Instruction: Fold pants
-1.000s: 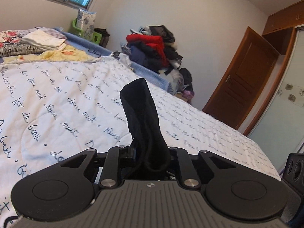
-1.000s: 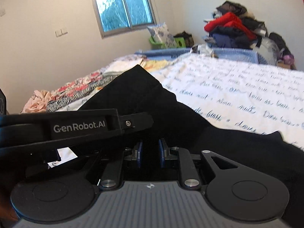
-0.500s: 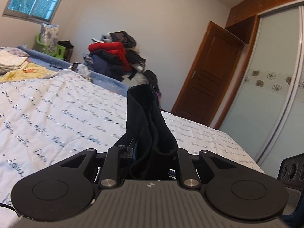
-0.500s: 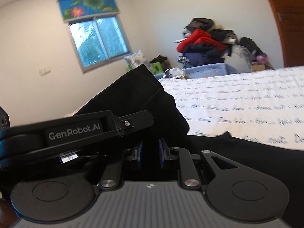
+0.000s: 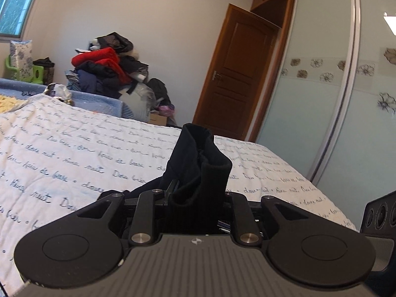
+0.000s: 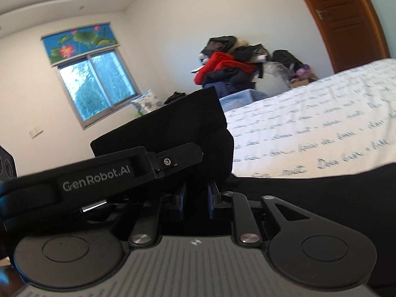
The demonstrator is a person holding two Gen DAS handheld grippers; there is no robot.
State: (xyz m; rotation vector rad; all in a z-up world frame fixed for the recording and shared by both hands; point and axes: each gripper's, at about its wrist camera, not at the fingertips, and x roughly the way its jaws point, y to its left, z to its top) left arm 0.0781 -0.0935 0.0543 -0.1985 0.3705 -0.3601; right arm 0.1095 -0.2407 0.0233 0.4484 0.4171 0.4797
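Observation:
The black pants (image 5: pixel 198 168) are held up over a bed with a white quilt (image 5: pixel 74 148) printed with dark script. My left gripper (image 5: pixel 195 195) is shut on a bunched, ribbed edge of the pants that stands up between its fingers and hides them. My right gripper (image 6: pixel 195 195) is shut on another part of the black pants (image 6: pixel 173 128), with blue pads (image 6: pixel 210 201) pressed on the cloth. More black cloth (image 6: pixel 321 185) trails to the right over the quilt (image 6: pixel 321 113). The left gripper's black body (image 6: pixel 99 173) crosses the right wrist view at left.
A heap of red and dark clothes (image 5: pixel 109 69) lies beyond the bed's far side. A wooden door (image 5: pixel 235 74) and a frosted sliding wardrobe (image 5: pixel 346 99) stand to the right. A window (image 6: pixel 96 86) is in the far wall.
Both grippers have risen and tilted upward, still holding the pants. The views swung right toward the door and wardrobe, with less bed in sight.

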